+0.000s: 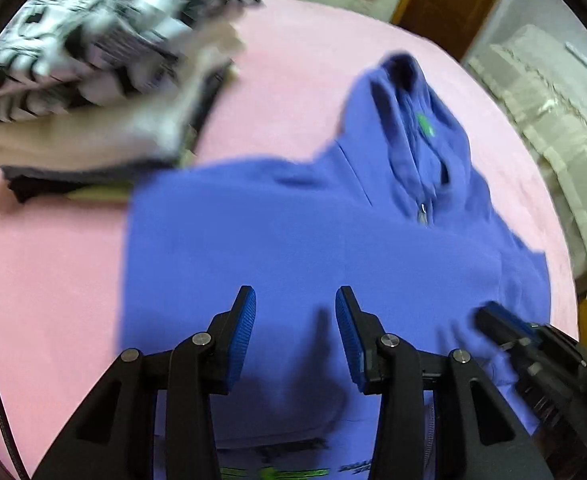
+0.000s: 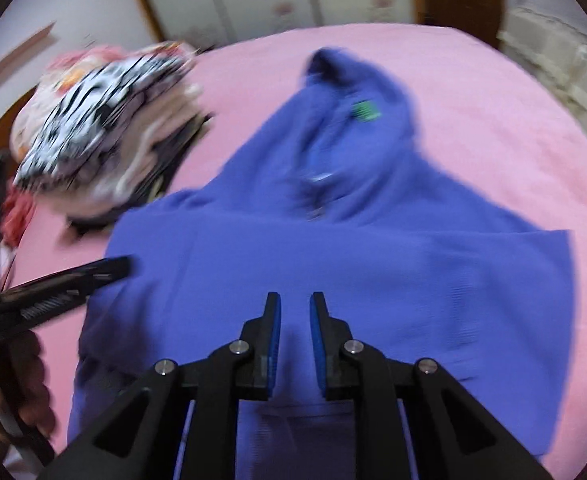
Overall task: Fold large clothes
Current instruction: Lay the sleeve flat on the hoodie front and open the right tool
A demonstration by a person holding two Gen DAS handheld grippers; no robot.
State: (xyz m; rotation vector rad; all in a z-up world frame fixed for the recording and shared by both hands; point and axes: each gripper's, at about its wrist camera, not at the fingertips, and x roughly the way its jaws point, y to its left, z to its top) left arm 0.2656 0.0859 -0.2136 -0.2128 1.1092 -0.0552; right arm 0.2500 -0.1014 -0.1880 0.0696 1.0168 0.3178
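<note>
Both claws are seen hovering over the purple hoodie, with nothing gripped. Between the blue pads of the left gripper a wide gap is left, and only flat cloth is seen through it; the jaws are released. On the right gripper the pads are drawn close with a narrow slit between them, and no fabric is pinched there, so it too is counted as released. The hoodie is spread on the pink bedsheet, its body folded into a broad band across the middle, its hood laid toward the far end with a small green label showing. The right gripper is caught at the lower right edge of the left view, over the hoodie's near corner. A stack of folded clothes, topped by a black-and-white patterned piece, is set on the sheet beside the hoodie's left side. Much of both views is blurred.
</note>
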